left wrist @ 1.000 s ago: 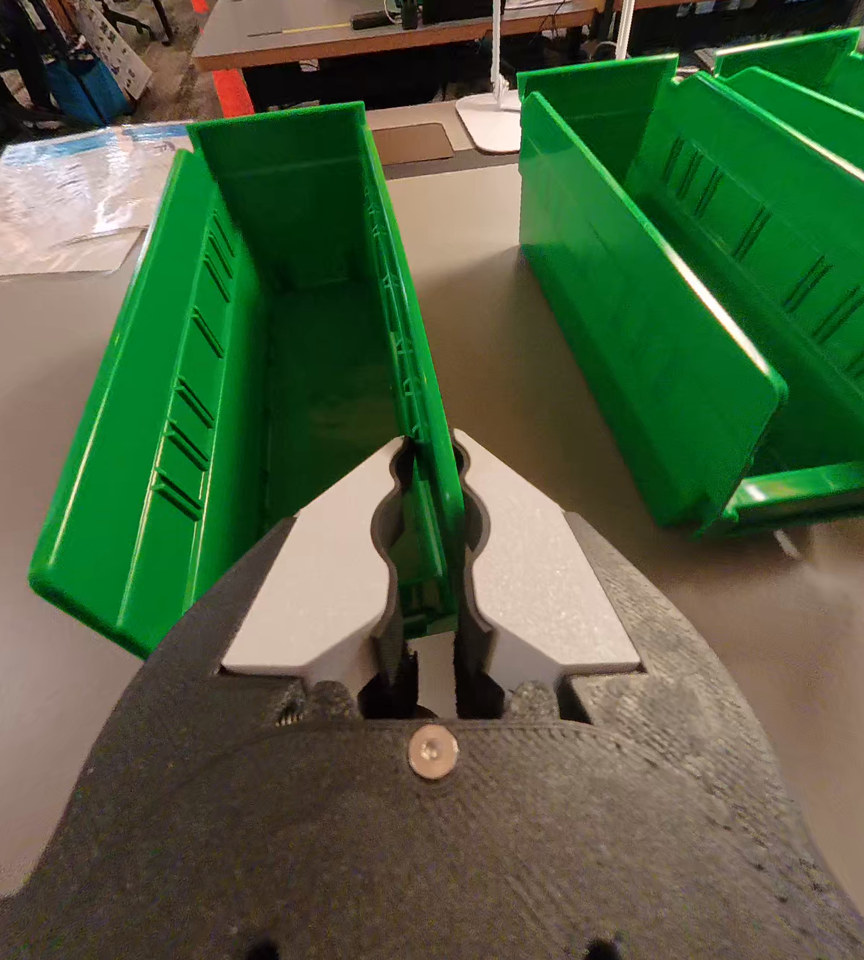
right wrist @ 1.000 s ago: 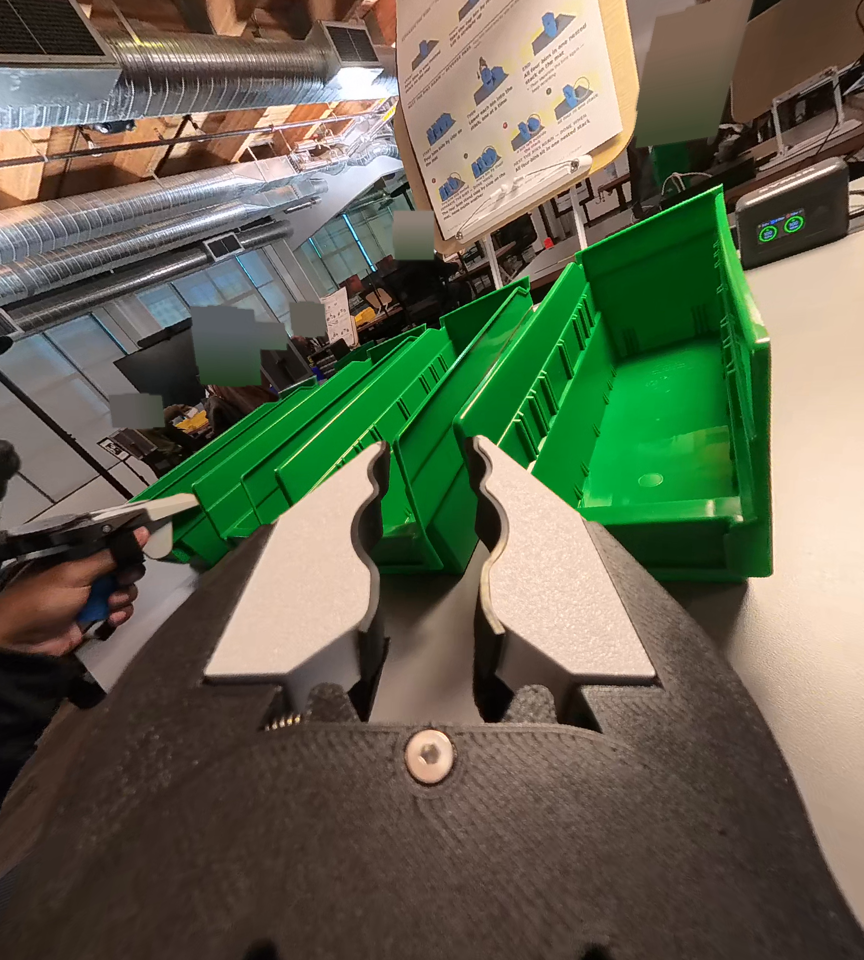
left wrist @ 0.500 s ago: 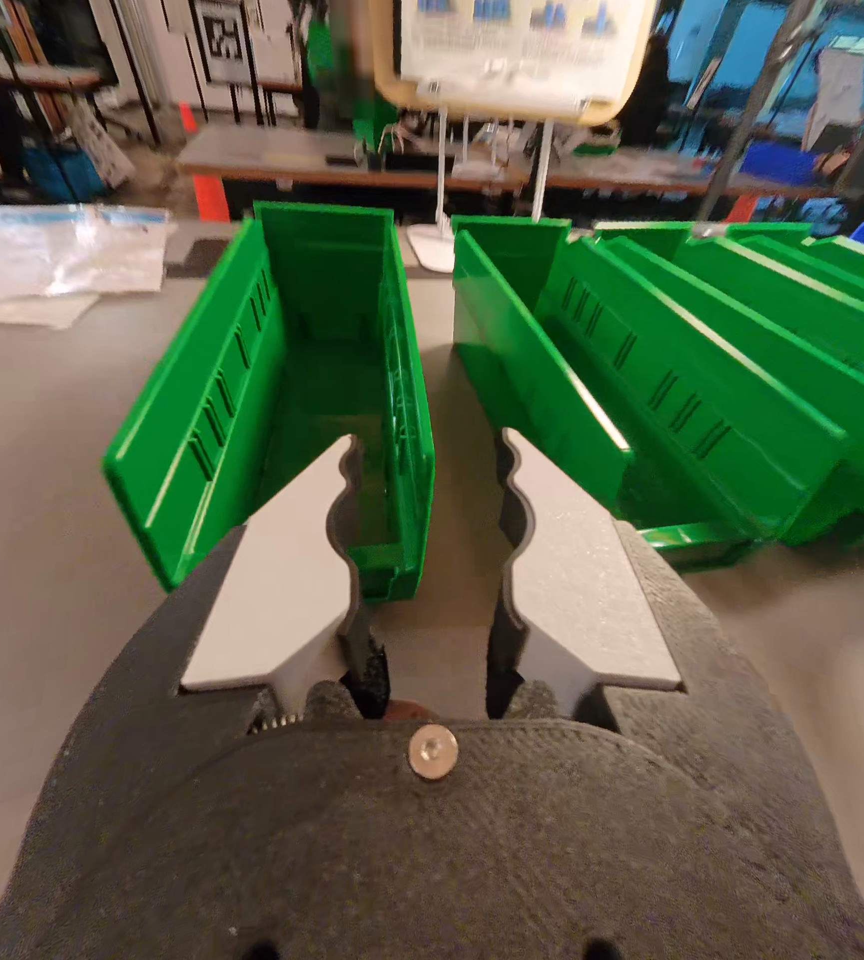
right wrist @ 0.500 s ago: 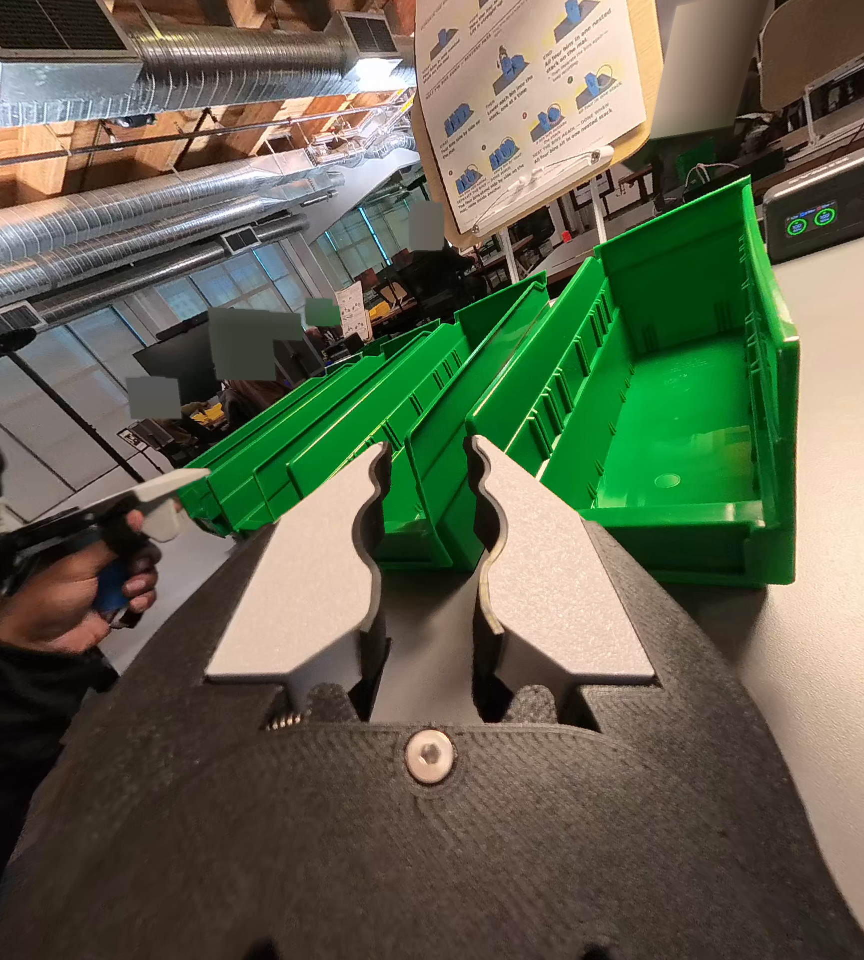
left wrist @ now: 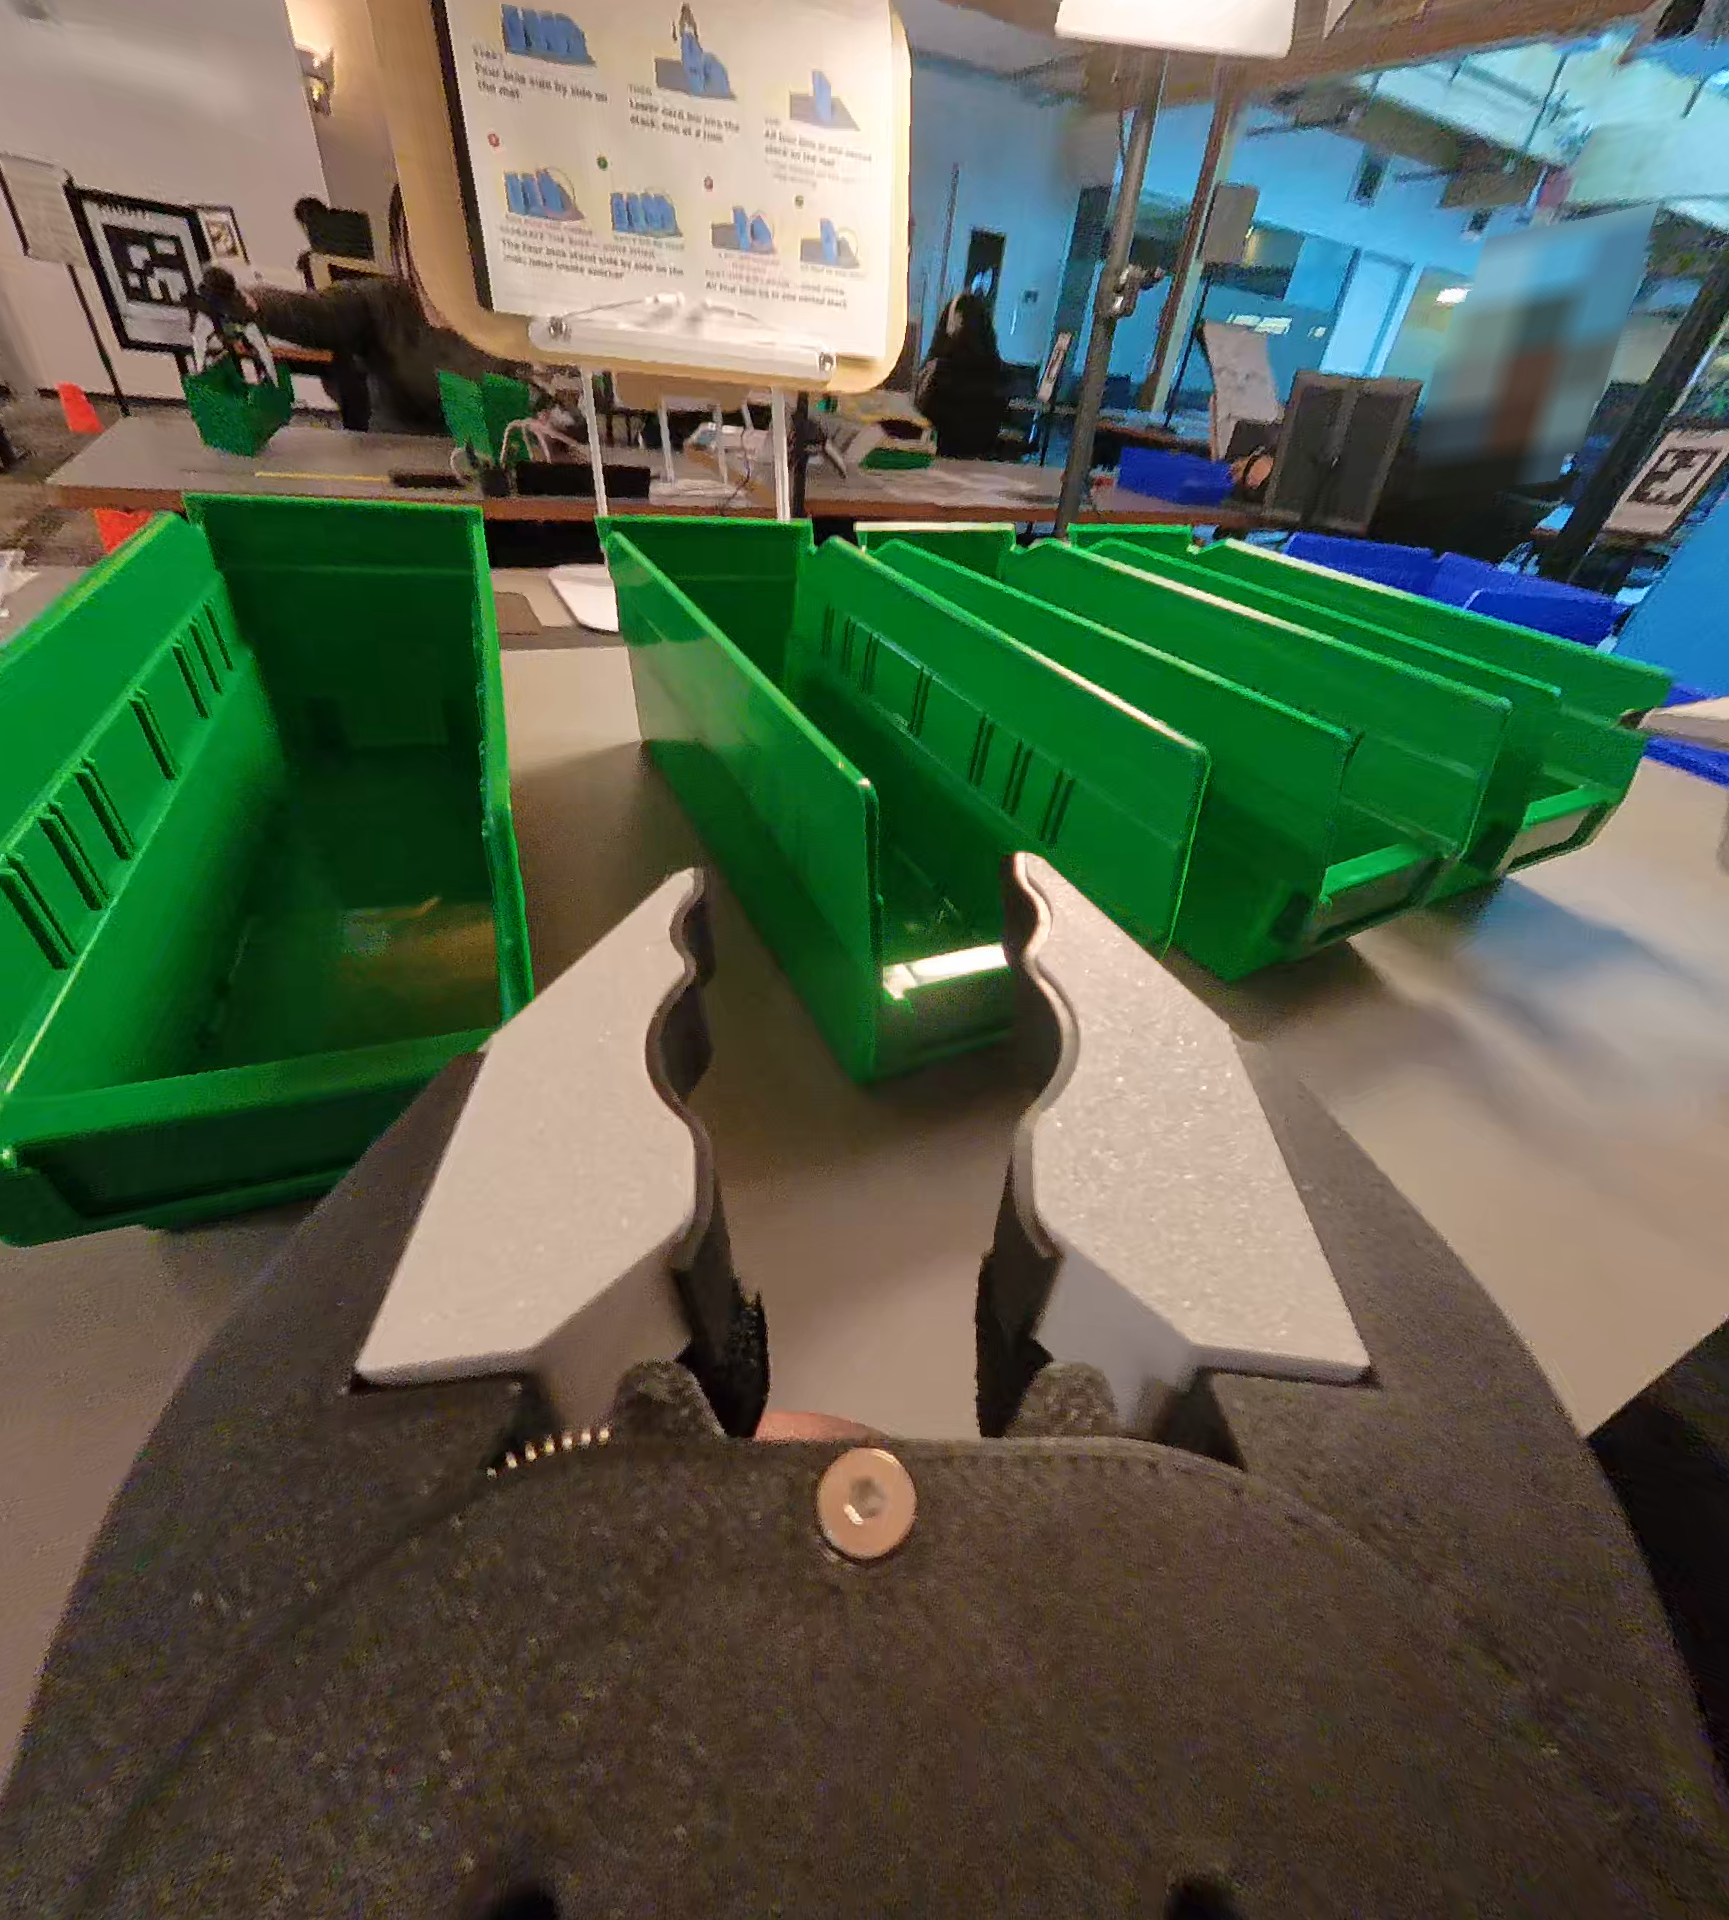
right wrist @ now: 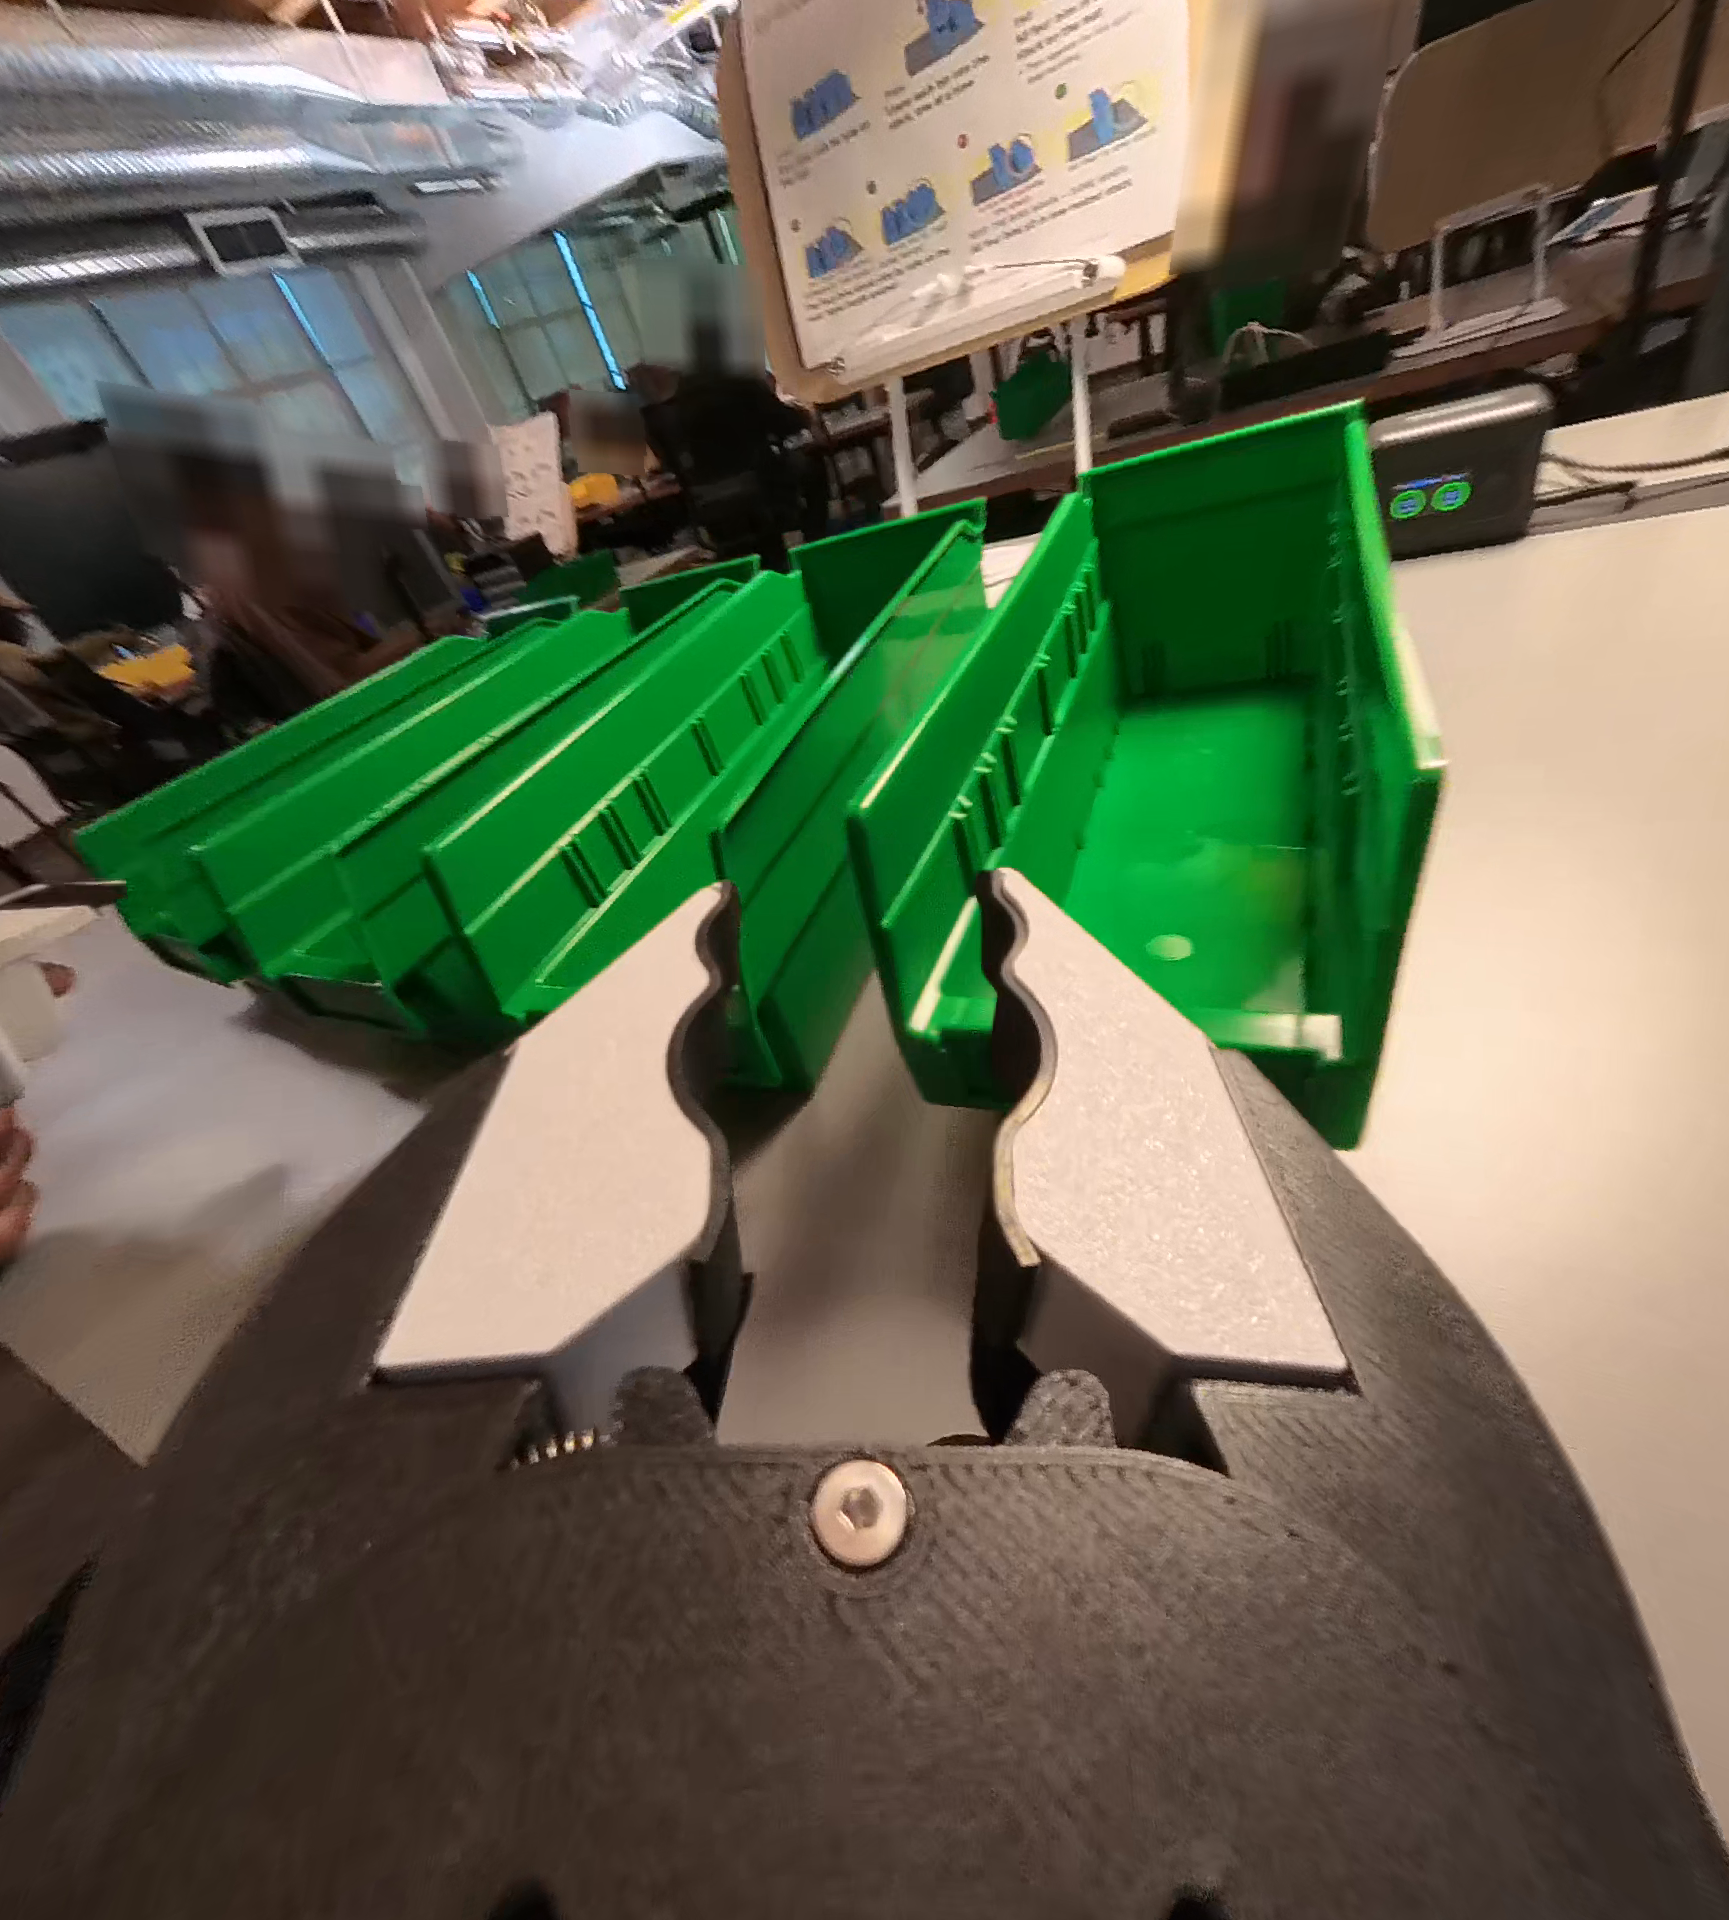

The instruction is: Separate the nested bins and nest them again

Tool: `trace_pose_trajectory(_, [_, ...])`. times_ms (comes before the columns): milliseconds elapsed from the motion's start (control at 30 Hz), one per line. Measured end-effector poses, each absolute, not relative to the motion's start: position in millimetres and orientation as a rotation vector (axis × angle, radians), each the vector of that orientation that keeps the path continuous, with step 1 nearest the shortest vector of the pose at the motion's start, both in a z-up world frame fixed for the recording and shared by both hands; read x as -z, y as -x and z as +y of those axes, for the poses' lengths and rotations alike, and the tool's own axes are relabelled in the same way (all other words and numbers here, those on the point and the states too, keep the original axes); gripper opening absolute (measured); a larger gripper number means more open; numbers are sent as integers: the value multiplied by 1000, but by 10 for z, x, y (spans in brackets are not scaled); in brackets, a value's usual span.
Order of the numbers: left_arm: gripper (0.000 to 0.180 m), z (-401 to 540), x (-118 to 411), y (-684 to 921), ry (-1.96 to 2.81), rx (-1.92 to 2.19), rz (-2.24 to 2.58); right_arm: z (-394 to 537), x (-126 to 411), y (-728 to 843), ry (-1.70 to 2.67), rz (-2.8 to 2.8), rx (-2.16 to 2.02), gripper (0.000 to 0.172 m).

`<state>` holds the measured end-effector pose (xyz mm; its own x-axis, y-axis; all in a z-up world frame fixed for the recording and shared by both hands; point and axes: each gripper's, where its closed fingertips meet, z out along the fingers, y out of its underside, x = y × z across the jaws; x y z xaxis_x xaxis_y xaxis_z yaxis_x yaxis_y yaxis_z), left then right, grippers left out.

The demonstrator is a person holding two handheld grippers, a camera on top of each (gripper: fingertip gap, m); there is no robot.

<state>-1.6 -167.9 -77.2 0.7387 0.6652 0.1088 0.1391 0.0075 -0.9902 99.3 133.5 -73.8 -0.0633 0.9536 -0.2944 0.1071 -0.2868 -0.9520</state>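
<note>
Now the leftmost green bin (left wrist: 205, 862) stood alone on the grey table (left wrist: 1462, 1091), let go by the left gripper (left wrist: 855, 940), which had withdrawn with jaws apart; the right gripper (right wrist: 860, 945) widened, empty, so re-nesting could begin.

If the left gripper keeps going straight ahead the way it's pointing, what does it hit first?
Probably the near end of the second green bin, which sits just past the open left gripper; exact depth is unclear.
</note>
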Motion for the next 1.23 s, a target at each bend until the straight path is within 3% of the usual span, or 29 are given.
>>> trace_pose_trajectory(100, [56,-1624,869,32,1600,-452,-699,1506,632,-1030,1474,-1188,-1343,66])
trace_pose_trajectory(300, [55,-1602,908,94,1614,-449,-729,1823,374,-818,1550,-1324,-1123,135])
trace_pose_trajectory(433, [55,-1570,924,123,1624,-426,-740,1879,398,-504,1660,-1513,-1075,159])
trace_pose_trajectory(767, [49,-1478,816,221,1597,-417,-747,2004,643,171,1953,-1883,-875,159])
trace_pose_trajectory(1233, [41,-1614,789,53,1554,-250,-611,2127,1036,410,2186,-1996,-566,149])
